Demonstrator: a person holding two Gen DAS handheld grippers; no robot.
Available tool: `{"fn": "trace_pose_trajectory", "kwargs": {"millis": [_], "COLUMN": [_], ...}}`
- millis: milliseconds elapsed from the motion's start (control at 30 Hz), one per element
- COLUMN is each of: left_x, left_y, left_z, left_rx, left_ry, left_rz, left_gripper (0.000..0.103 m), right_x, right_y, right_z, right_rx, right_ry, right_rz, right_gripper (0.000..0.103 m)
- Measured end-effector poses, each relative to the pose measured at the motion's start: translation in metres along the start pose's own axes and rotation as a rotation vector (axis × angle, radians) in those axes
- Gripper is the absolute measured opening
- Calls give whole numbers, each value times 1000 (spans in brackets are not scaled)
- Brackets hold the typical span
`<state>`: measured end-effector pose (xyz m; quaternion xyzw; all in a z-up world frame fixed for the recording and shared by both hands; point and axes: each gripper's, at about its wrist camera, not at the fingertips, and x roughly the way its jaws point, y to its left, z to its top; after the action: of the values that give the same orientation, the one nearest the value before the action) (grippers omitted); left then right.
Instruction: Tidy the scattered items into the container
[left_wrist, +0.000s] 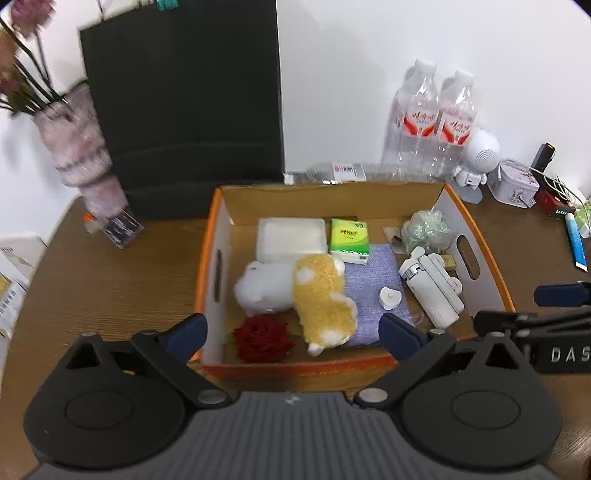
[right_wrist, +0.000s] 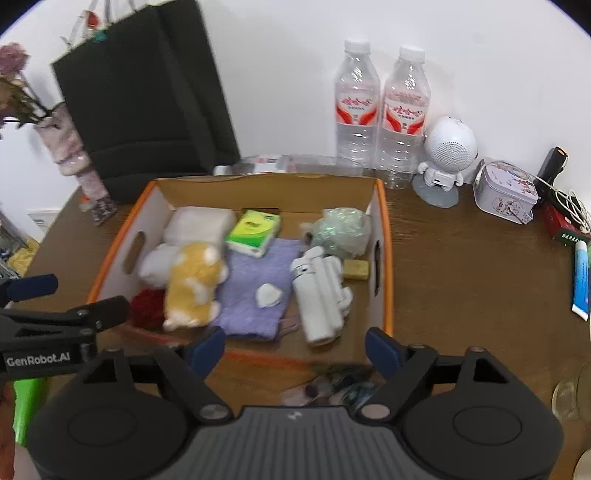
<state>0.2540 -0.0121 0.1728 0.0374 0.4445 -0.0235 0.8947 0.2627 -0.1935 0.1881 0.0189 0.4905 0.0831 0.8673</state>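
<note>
Left wrist view: both hand-held grippers released and empty at the near edge of the orange-rimmed cardboard box (left_wrist: 476, 236) on the wooden counter (left_wrist: 110, 280).
Left hand-held gripper (left_wrist: 293, 334) and right hand-held gripper (right_wrist: 295, 349) hold nothing. Inside the box lie a yellow-and-white plush toy (left_wrist: 321, 295), red fabric rose (left_wrist: 263, 338), green tissue pack (left_wrist: 349, 236), lilac cloth (left_wrist: 373, 280) and white folded plastic device (left_wrist: 432, 288). Two clear water bottles (right_wrist: 380, 110) stand beyond its far wall.

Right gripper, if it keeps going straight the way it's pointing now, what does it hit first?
Probably the near wall of the cardboard box, which spans the gap ahead of the open right gripper. If it passes above that, likely the purple cloth; depth is unclear.
</note>
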Motion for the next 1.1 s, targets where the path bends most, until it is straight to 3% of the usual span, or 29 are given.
{"fn": "trace_pose_trajectory", "kwargs": {"millis": [67,133,233,333,467,533,633,867,967,1100], "left_x": [-19,-37,-52,-52,-36,-31,-29,-9,-7,-7], "left_y": [1,3,6,6,-4,-9,-10,-11,-8,-9], "left_z": [-16,-44,-105,-177,-236,-250,-259,-264,-267,-269], "left_rx": [-16,-56,-68,-72,-83,-50,-36,-46,-54,-56], "left_ry": [-57,-177,-331,-424,-369,-327,-325,-221,-217,-217], "left_rz": [11,25,30,-19,-22,3,7,12,9,10], "left_gripper": [103,103,103,103,103,103,103,103,103,103], "right_x": [-12,-27,-38,-33,-13,-7,-2,14,16,17], "right_y": [5,8,9,11,13,17,22,21,23,22], "right_z": [-17,-48,-109,-178,-238,-255,-271,-281,-282,-281], "right_rx": [10,7,-25,-38,-20,-27,-61,-65,-68,-60], "right_ry": [-32,-110,-264,-375,-364,-350,-361,-328,-317,-313], "right_rz": [15,33,40,0,-15,-46,-79,-72,-69,-70], "right_gripper": [85,88,92,92,92,92,92,96,103,103]}}
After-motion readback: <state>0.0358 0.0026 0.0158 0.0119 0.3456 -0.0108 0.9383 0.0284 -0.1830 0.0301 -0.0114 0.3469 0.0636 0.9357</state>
